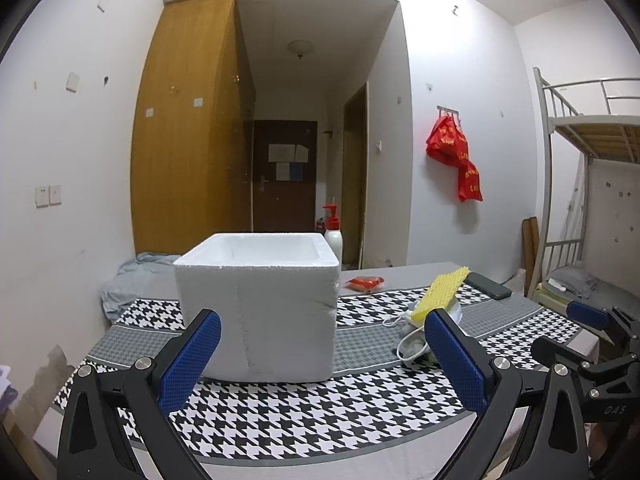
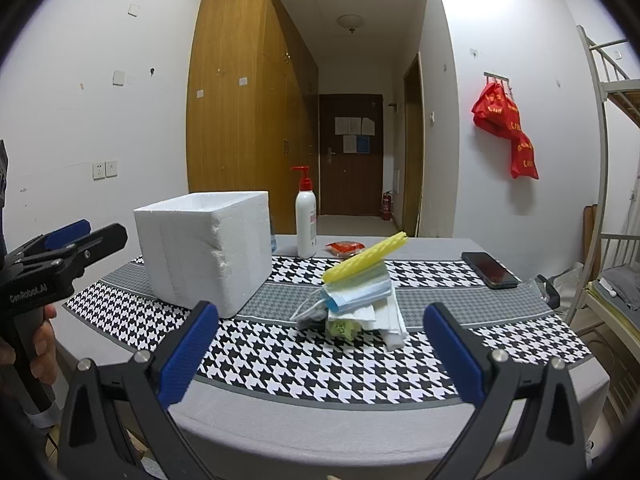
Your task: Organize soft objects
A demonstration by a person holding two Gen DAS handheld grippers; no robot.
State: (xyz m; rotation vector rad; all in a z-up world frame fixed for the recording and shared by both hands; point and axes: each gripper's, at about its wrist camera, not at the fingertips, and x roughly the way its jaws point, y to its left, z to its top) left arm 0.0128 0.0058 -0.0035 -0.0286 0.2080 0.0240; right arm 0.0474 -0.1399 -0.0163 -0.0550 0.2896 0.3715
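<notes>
A white foam box [image 1: 260,304] stands open-topped on the houndstooth cloth; it also shows in the right wrist view [image 2: 206,250]. A pile of soft things lies to its right: a yellow ribbed sponge cloth [image 2: 365,257] on top, blue face masks [image 2: 356,290], white folded tissues [image 2: 390,320] and a grey item. The pile shows in the left wrist view [image 1: 434,304]. My left gripper [image 1: 320,354] is open and empty just before the box. My right gripper [image 2: 320,338] is open and empty, short of the pile.
A white pump bottle with a red top [image 2: 306,220] stands behind the box. A red packet [image 2: 345,248] and a black phone [image 2: 490,269] lie at the table's back right. A bunk bed [image 2: 616,200] stands at the right. The table's front edge [image 2: 320,436] is near.
</notes>
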